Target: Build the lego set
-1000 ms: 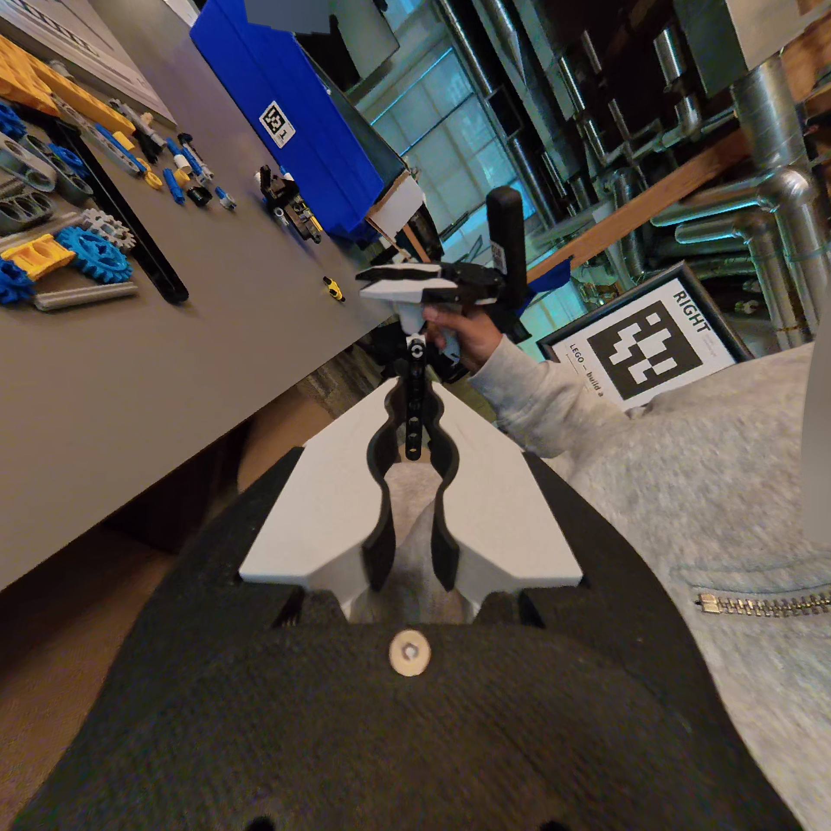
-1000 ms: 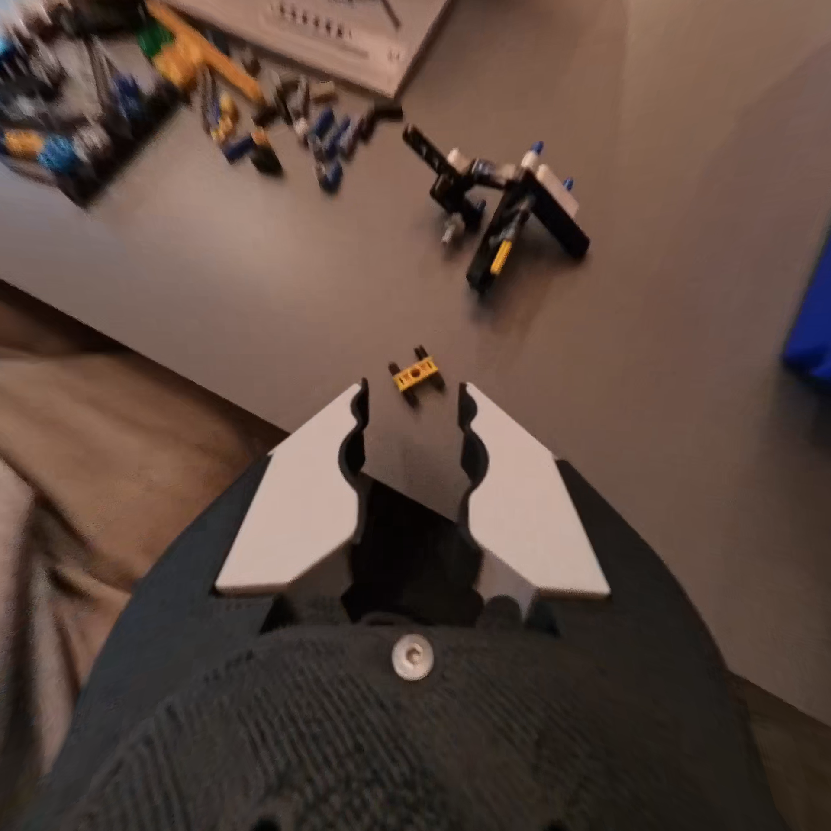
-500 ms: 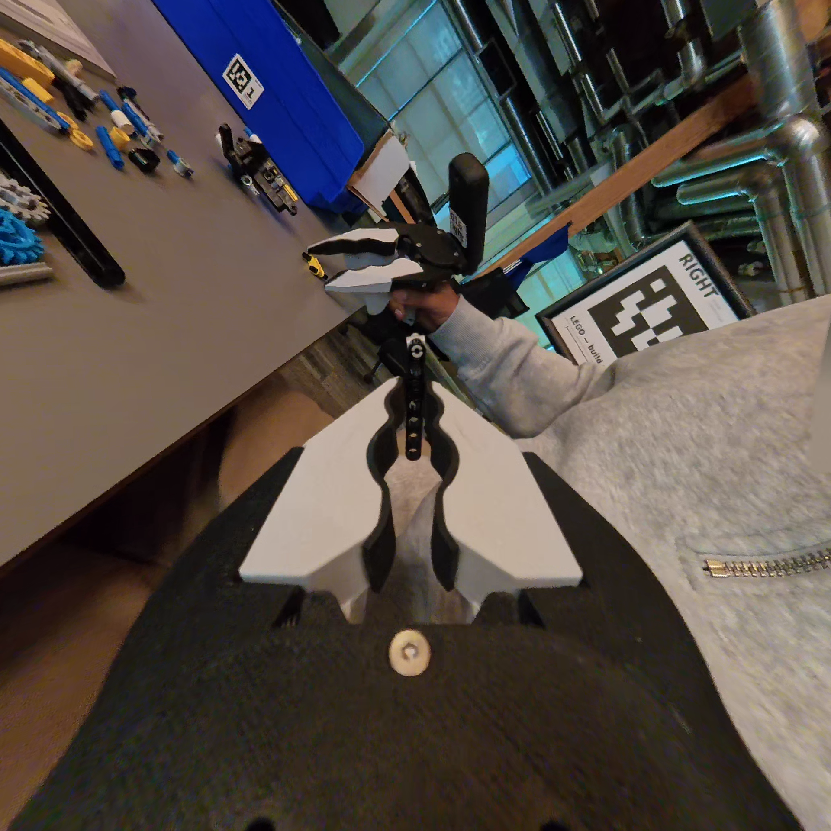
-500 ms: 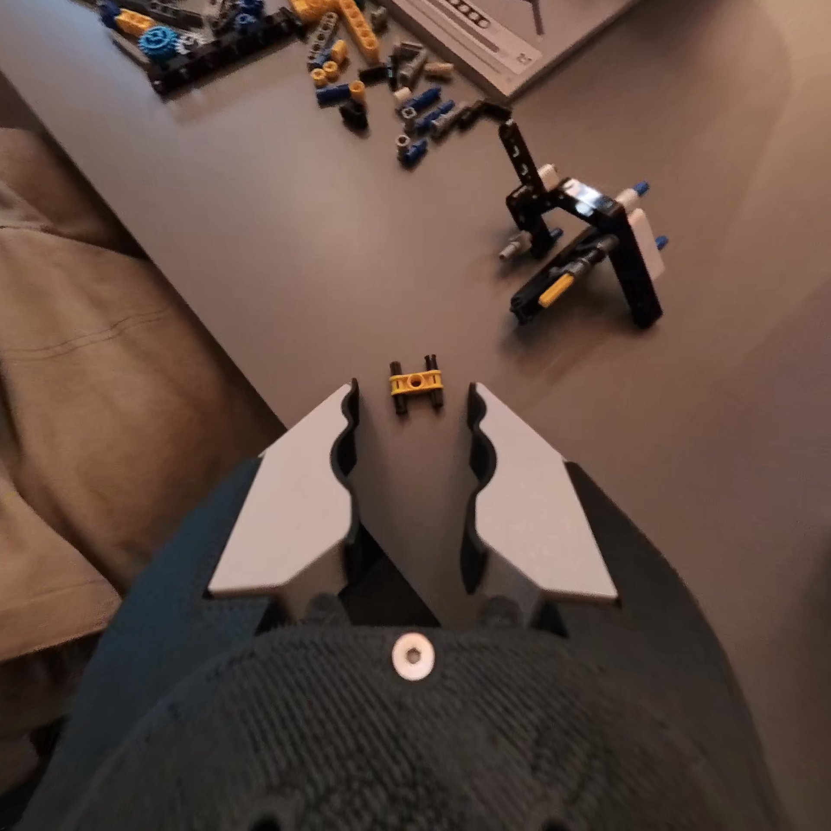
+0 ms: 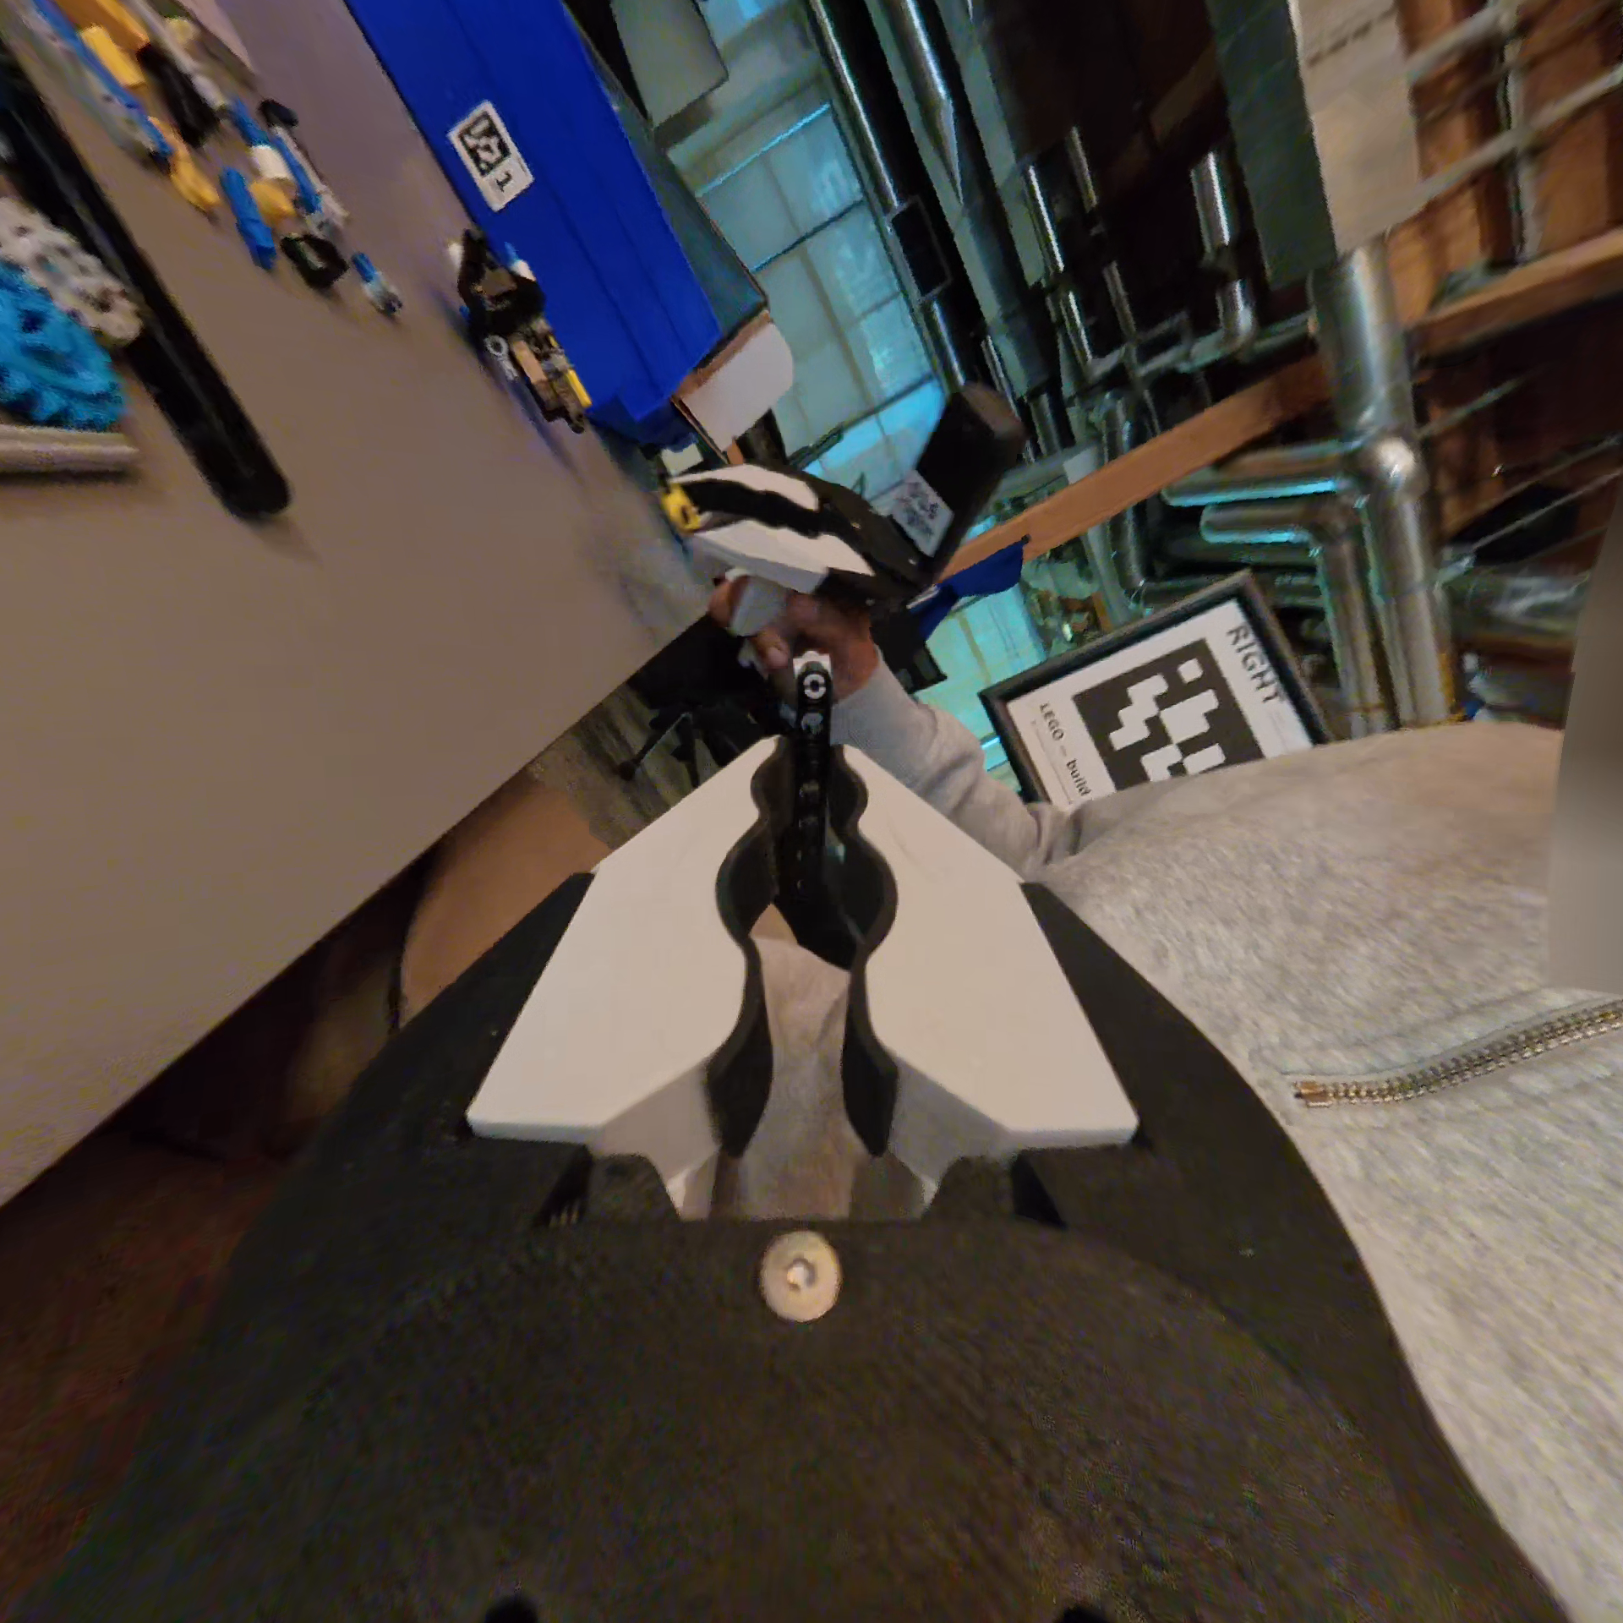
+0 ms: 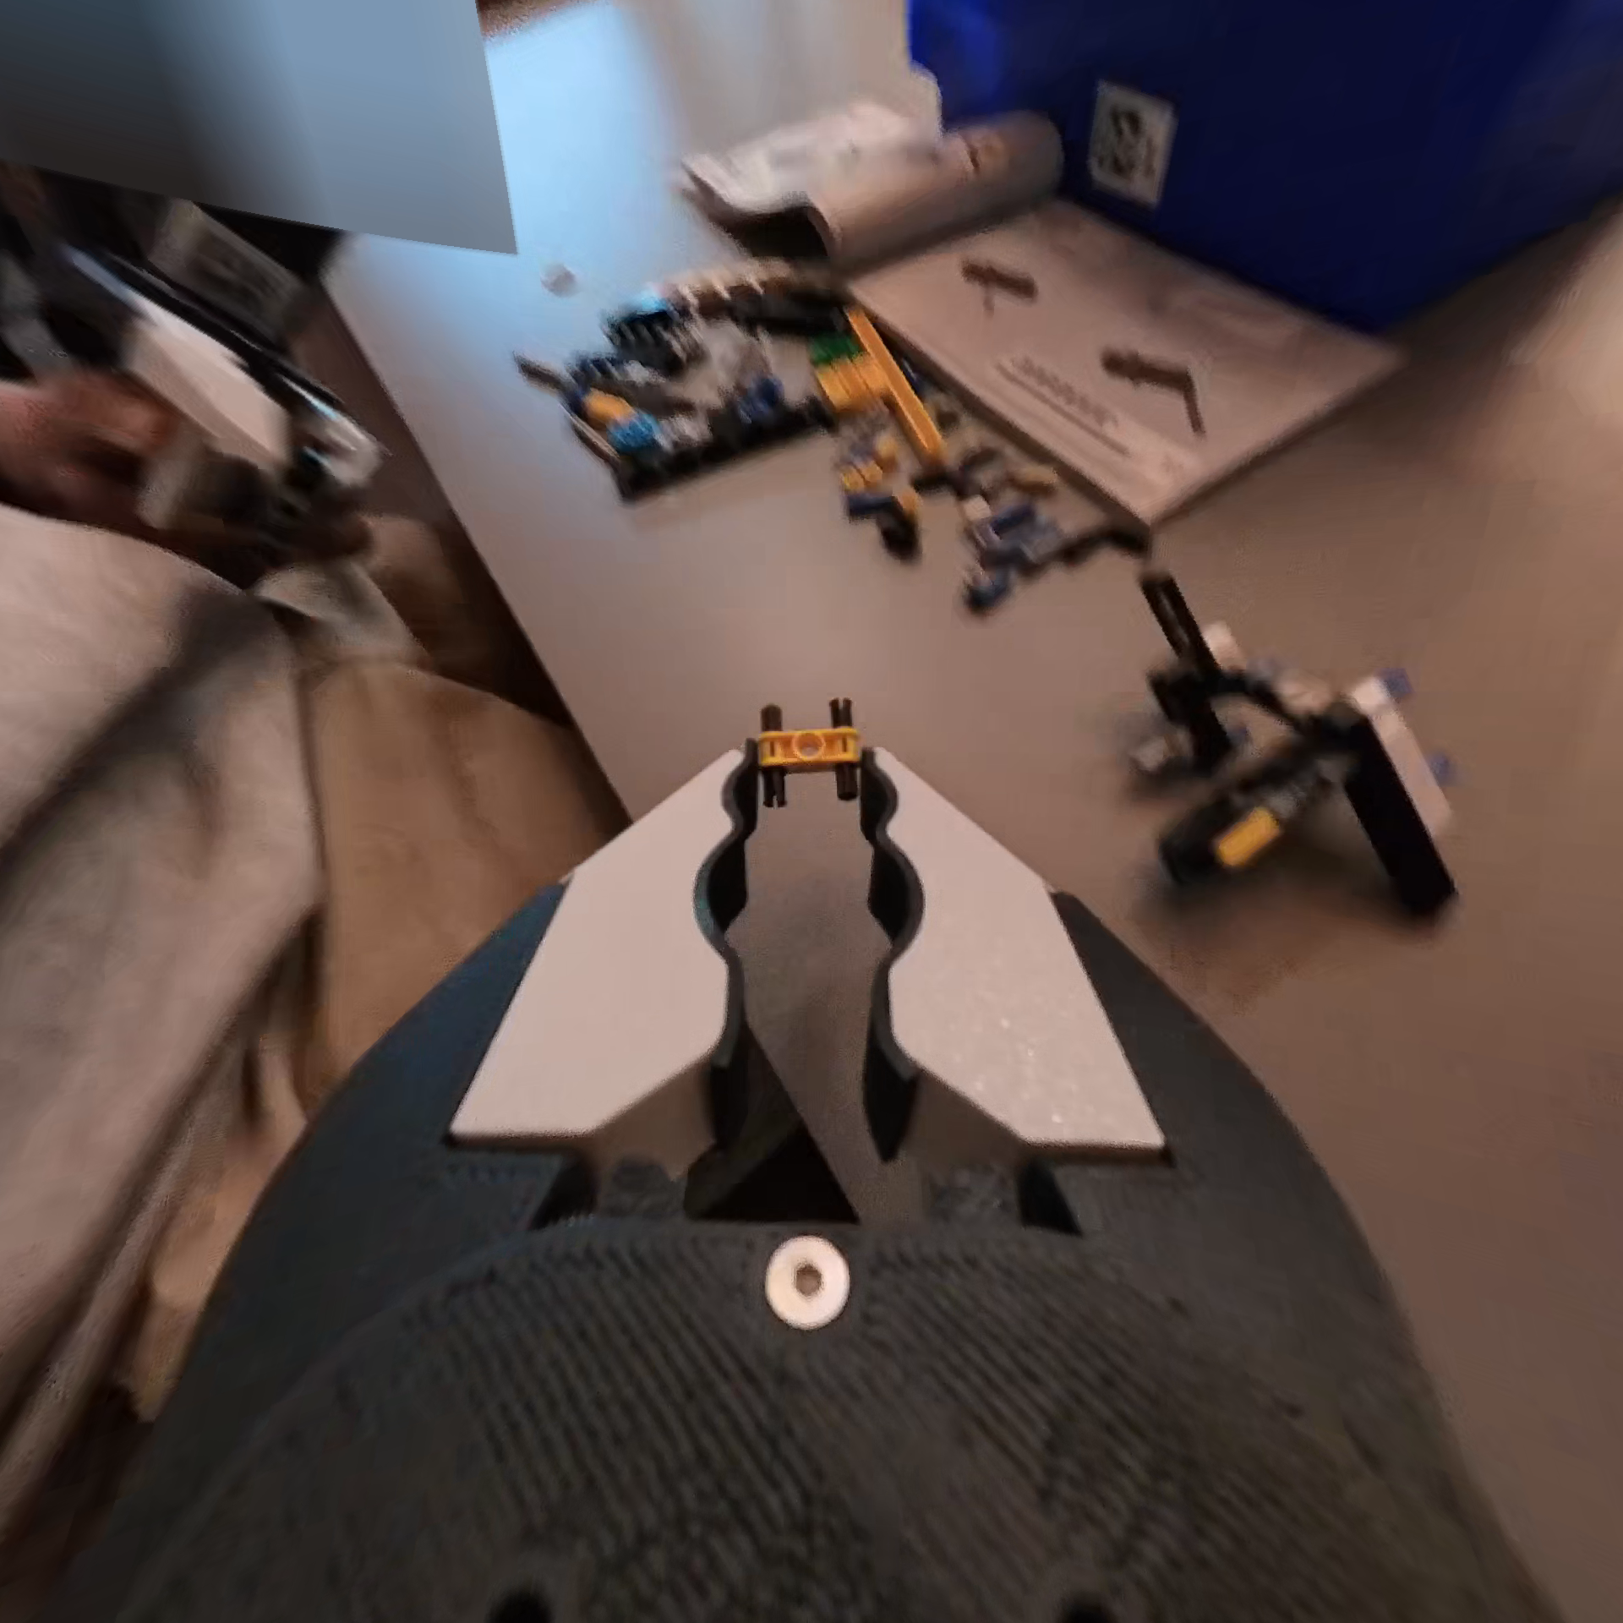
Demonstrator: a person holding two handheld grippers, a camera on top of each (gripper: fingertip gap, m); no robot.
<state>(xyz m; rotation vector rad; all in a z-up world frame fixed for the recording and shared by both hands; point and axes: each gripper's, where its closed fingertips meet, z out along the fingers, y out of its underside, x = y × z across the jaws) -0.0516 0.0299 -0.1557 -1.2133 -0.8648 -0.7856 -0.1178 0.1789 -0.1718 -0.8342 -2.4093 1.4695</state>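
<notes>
In the left wrist view my left gripper [image 5: 808,766] is shut on a black beam with holes [image 5: 810,790], held upright off the table's front edge. In the right wrist view my right gripper [image 6: 808,766] is shut on a small yellow connector with two black pins [image 6: 808,746], held above the grey table [image 6: 703,615] near its edge. The right gripper also shows in the left wrist view [image 5: 773,536]. The left gripper shows blurred at the left of the right wrist view [image 6: 237,439]. A part-built black assembly [image 6: 1300,773] stands on the table to the right.
Loose blue, yellow and black pieces [image 6: 773,413] lie at the back of the table beside an open instruction booklet [image 6: 1115,369]. A blue bin [image 6: 1317,132] stands behind. A person's grey sleeve [image 5: 948,773] and zipped jacket [image 5: 1317,966] are close by. A framed marker sign [image 5: 1159,711] stands off the table. My hands' fingertips stand some 15 cm from each other.
My right gripper has shut on the yellow connector, lifted it off the table and swung left. My left gripper still holds the black beam.
</notes>
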